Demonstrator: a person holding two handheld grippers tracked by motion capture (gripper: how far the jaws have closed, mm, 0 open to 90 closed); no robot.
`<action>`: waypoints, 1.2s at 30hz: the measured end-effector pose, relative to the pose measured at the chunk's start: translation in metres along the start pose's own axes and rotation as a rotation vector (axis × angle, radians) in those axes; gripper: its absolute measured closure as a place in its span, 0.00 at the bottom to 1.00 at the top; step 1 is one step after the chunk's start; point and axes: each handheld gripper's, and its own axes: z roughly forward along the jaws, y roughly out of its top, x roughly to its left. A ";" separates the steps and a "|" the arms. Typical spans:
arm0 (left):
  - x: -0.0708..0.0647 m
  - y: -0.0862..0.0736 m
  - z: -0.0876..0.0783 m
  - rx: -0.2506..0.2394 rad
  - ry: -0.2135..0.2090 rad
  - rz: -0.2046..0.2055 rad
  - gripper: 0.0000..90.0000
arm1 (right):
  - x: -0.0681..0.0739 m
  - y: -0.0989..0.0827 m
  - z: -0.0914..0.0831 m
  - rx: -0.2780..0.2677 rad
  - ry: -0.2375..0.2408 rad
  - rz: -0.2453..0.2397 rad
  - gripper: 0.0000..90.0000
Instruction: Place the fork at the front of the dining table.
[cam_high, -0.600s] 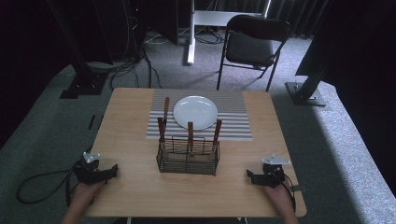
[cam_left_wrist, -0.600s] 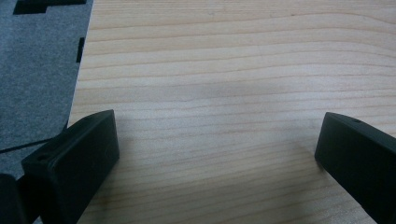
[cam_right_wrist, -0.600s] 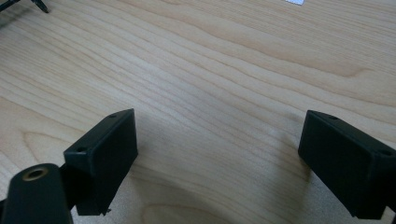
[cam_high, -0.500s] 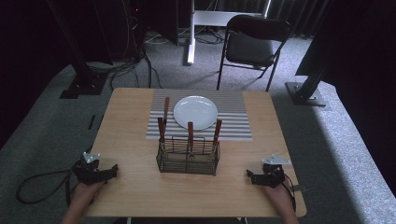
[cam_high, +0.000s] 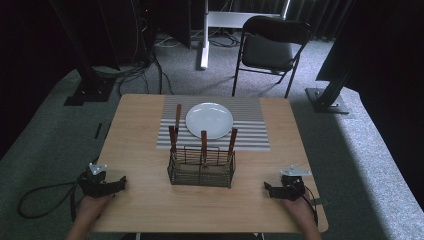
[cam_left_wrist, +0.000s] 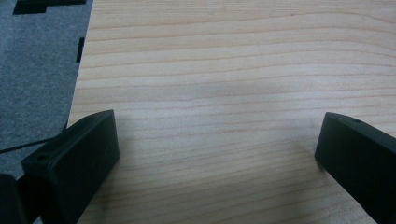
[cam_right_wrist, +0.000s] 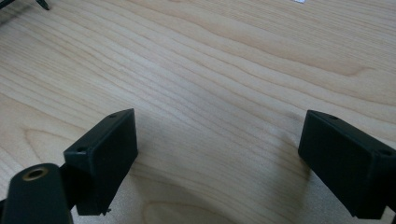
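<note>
1. Wire basket (cam_high: 201, 166): stands upright at mid-table, between the two grippers and well apart from both. It holds three wooden-handled utensils (cam_high: 203, 141) standing handle-up, so the handles are free to be taken from above.
2. Fourth utensil (cam_high: 177, 117): lies on the striped placemat (cam_high: 250, 127), just left of the white plate (cam_high: 209, 120), as if laid for a setting.
3. Left gripper (cam_high: 116, 183): rests at the near left table edge, jaws spread wide over bare wood, nothing between them.
4. Right gripper (cam_high: 270, 190): rests at the near right edge, jaws likewise spread and empty.
5. Table (cam_high: 140, 125): bare wood lies between each gripper and the basket; no obstacle to either approach, by my judgement.
6. Surroundings: folding chair (cam_high: 272, 50) beyond the far edge, clear of the work.
</note>
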 end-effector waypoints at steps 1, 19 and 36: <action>0.000 0.000 0.000 0.000 0.000 0.000 0.00 | 0.000 0.000 0.000 0.001 0.000 0.000 0.12; 0.000 0.000 0.000 0.001 0.000 0.002 0.00 | 0.006 0.002 -0.007 0.016 -0.008 -0.008 0.14; 0.000 0.000 0.000 0.002 0.000 0.003 0.00 | 0.019 0.022 -0.029 -0.028 0.058 0.001 0.14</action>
